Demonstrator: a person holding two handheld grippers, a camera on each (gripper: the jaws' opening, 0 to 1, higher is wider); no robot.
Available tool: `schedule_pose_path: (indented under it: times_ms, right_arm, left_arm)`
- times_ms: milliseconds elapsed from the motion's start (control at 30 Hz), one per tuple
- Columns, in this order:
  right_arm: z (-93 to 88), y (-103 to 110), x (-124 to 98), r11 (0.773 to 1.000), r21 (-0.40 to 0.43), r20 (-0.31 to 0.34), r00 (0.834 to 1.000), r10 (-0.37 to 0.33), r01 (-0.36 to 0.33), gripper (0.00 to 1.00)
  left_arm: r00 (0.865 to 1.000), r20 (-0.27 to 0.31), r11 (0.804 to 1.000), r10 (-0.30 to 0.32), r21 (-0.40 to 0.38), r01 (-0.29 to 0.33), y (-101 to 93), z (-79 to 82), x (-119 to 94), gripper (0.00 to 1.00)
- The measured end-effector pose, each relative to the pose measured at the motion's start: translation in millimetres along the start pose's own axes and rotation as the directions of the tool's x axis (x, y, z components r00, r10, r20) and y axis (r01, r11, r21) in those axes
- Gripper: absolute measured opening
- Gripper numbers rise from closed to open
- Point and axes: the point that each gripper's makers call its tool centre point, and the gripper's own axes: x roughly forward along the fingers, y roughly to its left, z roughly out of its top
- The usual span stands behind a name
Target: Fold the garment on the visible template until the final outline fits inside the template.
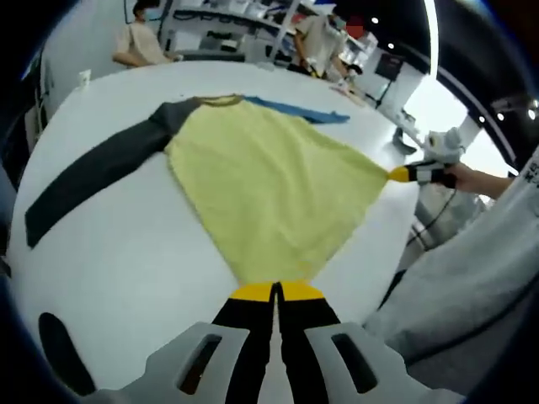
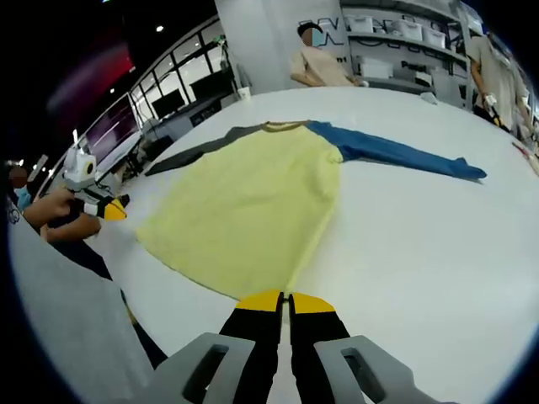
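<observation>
A: My left gripper (image 1: pixel 275 291) is pinched tight on one bottom corner of the yellow shirt (image 1: pixel 269 189), lying flat on the white table (image 1: pixel 126 252).

B: And the right?

A: The right gripper (image 2: pixel 285 300) is clamped on the other hem corner. One sleeve is the dark grey sleeve (image 1: pixel 93 172), the other the blue sleeve (image 2: pixel 404 153), both spread out.

B: Anyone around?

A: People at the shelves (image 2: pixel 404 50) behind.

The long-sleeved cloth garment (image 1: pixel 269 189) has a plain pale yellow body, one dark grey sleeve (image 1: pixel 101 164) toward nine o'clock and one blue sleeve (image 2: pixel 404 153) toward two o'clock. It lies on a plain white round table (image 2: pixel 421 252). Black gripper jaws end in yellow tips.
</observation>
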Motion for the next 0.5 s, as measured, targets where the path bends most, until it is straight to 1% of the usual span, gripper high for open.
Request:
schedule_pose_path:
  times_ms: [33, 167, 233, 267, 300, 333, 367, 400, 433, 500]
  right_arm:
    - [-0.2, -0.3, 0.1, 1.0, -0.002, -0.001, 1.0, -0.001, 0.001, 0.0]
    - [-2.4, -2.0, 1.4, 1.0, 0.002, -0.006, 1.0, -0.008, 0.008, 0.0]
    - [-5.7, -4.8, 2.7, 1.0, 0.011, -0.011, 1.0, -0.015, 0.015, 0.0]
    - [-6.1, -5.3, 2.6, 1.0, 0.013, -0.011, 1.0, -0.016, 0.016, 0.0]
    - [-7.9, -7.0, 2.4, 1.0, 0.017, -0.014, 1.0, -0.02, 0.021, 0.0]
    - [-8.7, -7.7, 2.6, 1.0, 0.019, -0.016, 1.0, -0.023, 0.023, 0.0]
    - [-9.5, -8.7, 2.8, 0.999, 0.021, -0.016, 1.0, -0.026, 0.026, 0.0]
    - [-12.0, -10.9, 3.8, 0.999, 0.026, -0.02, 0.999, -0.031, 0.032, 0.0]
    - [-15.8, -12.6, 7.2, 0.999, 0.027, -0.029, 0.999, -0.04, 0.041, 0.0]
    - [-18.4, -14.0, 8.3, 0.999, 0.025, -0.039, 0.998, -0.045, 0.046, 0.0]
  left_arm:
    - [1.0, 0.001, 1.0, 0.007, -0.003, -0.007, 0.2, -1.2, 0.7, 0.0]
    - [0.998, 0.036, 0.995, 0.053, -0.082, -0.05, 10.7, -3.7, 8.4, 0.0]
    - [0.998, 0.03, 0.995, 0.062, -0.085, -0.06, 9.1, -3.7, 8.4, 0.0]
    - [0.998, 0.029, 0.996, 0.061, -0.068, -0.059, 6.6, -3.9, 7.8, 0.02]
    - [0.997, 0.04, 0.996, 0.071, -0.055, -0.069, 5.7, -3.8, 8.6, 0.03]
    - [0.996, 0.043, 0.996, 0.073, -0.061, -0.07, 5.7, -3.9, 9.3, 0.06]
    - [0.996, 0.045, 0.995, 0.075, -0.069, -0.072, 6.0, -4.0, 10.0, 0.11]
    - [0.996, 0.04, 0.991, 0.082, -0.109, -0.077, 8.1, -6.6, 12.7, 0.15]
    - [0.996, 0.038, 0.99, 0.085, -0.12, -0.08, 8.3, -10.4, 17.1, 0.18]
    - [0.996, 0.035, 0.99, 0.084, -0.116, -0.08, 5.4, -12.0, 18.9, 0.17]
